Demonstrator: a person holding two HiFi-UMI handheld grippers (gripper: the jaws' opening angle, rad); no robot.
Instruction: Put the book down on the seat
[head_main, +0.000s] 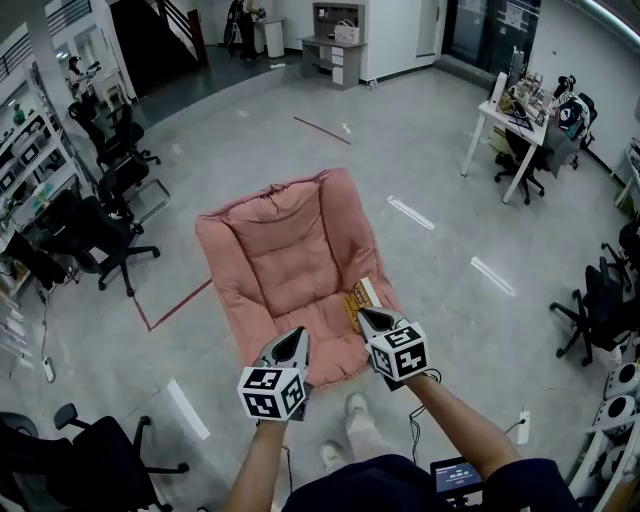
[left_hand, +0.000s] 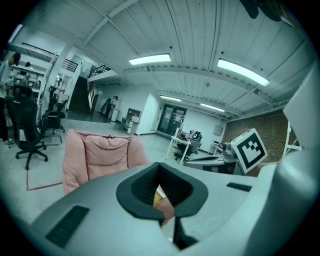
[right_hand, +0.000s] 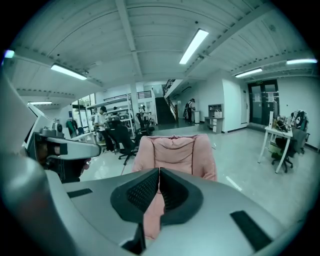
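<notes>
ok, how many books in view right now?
1. The book lies at the front right edge of the pink seat, just ahead of the right gripper. More may be hidden on the far shelves.

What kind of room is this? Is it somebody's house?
Not a house: it looks like a big open office or workshop. Black office chairs on wheels stand about, a white desk is piled with gear, and a pink seat sits on the open floor.
</notes>
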